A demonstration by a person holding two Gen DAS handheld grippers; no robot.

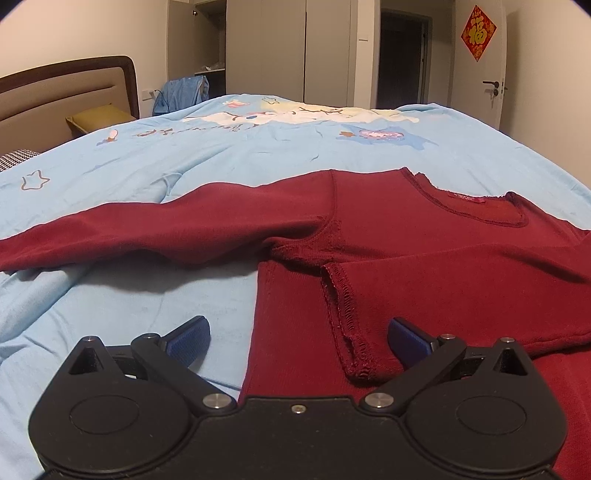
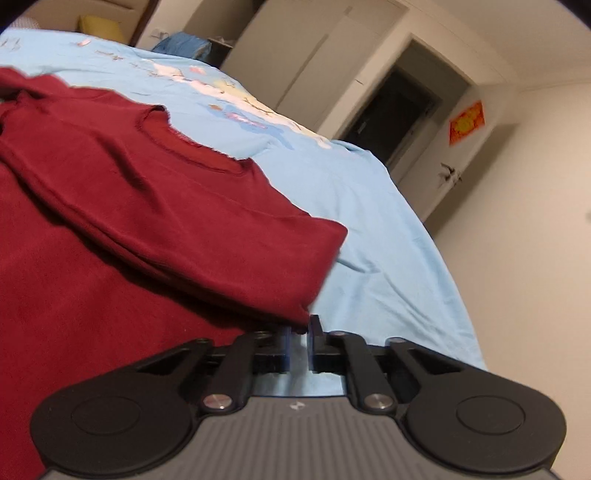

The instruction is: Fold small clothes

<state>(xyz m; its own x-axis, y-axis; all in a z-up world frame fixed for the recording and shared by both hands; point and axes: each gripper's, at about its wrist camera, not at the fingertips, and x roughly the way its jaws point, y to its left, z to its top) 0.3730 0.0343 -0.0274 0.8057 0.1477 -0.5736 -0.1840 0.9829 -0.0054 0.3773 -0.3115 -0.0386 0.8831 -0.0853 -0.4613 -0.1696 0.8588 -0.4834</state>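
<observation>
Nearest in the left wrist view, the black left gripper (image 1: 297, 338) with blue ribbed pads stands with its fingers spread wide and nothing between them. One pad hangs over bare bedding, the other over cloth, and whether either touches the surface cannot be told. Between and beyond them lies the dark red knitted long-sleeved top (image 1: 424, 258), spread flat on the light blue cartoon-printed bed cover (image 1: 229, 155). One cuff with a frayed stitched hem (image 1: 347, 317) is folded in over the body of the top, while the other sleeve runs out to the left and is cut off at the frame edge. The neckline with its small pink label (image 1: 461, 198) lies farther back.

In the right wrist view, the right gripper (image 2: 298, 332) has its blue pads drawn nearly together on the edge of a folded red flap of the top (image 2: 166, 206); the pinched spot is blurred and partly hidden by the cloth itself. The whole view is tilted.

Farther off stand a padded brown-framed headboard (image 1: 74, 96), a yellow cushion (image 1: 99, 118), a blue garment (image 1: 184, 92) draped behind the bed, pale wardrobe doors (image 1: 266, 48) with one compartment open, a dark doorway (image 1: 402, 59), and a white door bearing a red diamond paper decoration (image 1: 478, 32).
</observation>
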